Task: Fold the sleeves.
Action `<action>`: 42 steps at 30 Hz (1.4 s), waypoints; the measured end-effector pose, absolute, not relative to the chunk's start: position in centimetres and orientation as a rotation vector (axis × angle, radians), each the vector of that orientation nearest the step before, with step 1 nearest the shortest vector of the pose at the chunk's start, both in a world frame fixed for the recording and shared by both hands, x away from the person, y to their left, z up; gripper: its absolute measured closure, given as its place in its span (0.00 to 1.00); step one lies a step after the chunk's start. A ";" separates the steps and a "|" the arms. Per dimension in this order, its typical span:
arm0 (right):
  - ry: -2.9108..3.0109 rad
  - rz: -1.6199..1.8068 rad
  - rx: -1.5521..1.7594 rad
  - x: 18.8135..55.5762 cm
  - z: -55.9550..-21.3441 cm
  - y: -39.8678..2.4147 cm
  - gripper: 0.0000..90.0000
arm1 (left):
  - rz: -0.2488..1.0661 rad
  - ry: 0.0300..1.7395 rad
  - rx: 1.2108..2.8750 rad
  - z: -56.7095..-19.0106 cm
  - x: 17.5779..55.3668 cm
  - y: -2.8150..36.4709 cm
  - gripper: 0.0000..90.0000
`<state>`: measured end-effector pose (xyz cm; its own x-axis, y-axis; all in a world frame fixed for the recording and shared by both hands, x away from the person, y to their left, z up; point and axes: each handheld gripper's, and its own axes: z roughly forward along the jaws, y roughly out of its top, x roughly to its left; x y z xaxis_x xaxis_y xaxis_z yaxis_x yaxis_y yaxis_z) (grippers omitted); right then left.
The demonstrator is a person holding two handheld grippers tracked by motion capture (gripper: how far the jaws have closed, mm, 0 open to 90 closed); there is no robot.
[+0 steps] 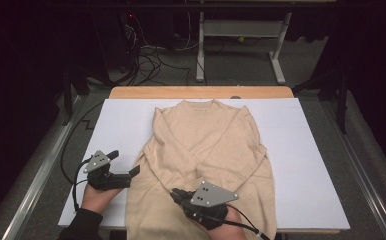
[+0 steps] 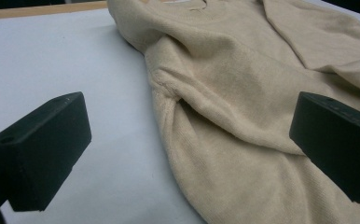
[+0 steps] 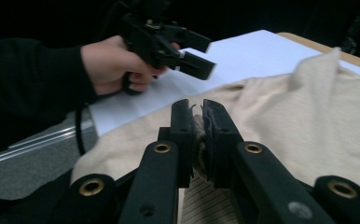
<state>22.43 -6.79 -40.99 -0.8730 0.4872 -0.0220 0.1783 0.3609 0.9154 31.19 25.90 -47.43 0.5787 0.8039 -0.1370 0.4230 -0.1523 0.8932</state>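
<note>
I have the right gripper (image 3: 199,140) clenched on a sleeve cuff of the beige knit sweater (image 1: 206,150), which lies on the white board (image 1: 311,165); my left gripper (image 1: 126,162) waits open beside its hem.

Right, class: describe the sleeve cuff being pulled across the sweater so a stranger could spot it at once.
Start at the white board on the table, where a beige sweater lies flat with its neck at the far edge. Near its hem, the right tool is shut on a bit of ribbed knit, the cuff. It is the one piece of cloth pinched between black jaws; the left tool stands open beside the sweater.
</note>
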 end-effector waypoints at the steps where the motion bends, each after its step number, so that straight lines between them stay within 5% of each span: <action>1: 2.343 1.521 0.578 22.2 -41.0 -6.5 0.93 | 0.463 1.011 1.776 -47.4 31.2 25.9 0.00; 13: 2.387 1.535 0.490 20.4 -40.9 -5.3 0.91 | 0.462 1.007 1.778 -47.4 31.2 25.8 0.00; 20: 2.387 1.561 0.492 20.6 -40.8 -5.5 0.68 | 0.462 1.010 1.775 -47.4 31.2 25.9 0.00; 42: 2.389 1.432 0.716 24.5 -43.8 -8.9 0.36 | 0.462 1.015 1.773 -47.4 31.3 26.0 0.00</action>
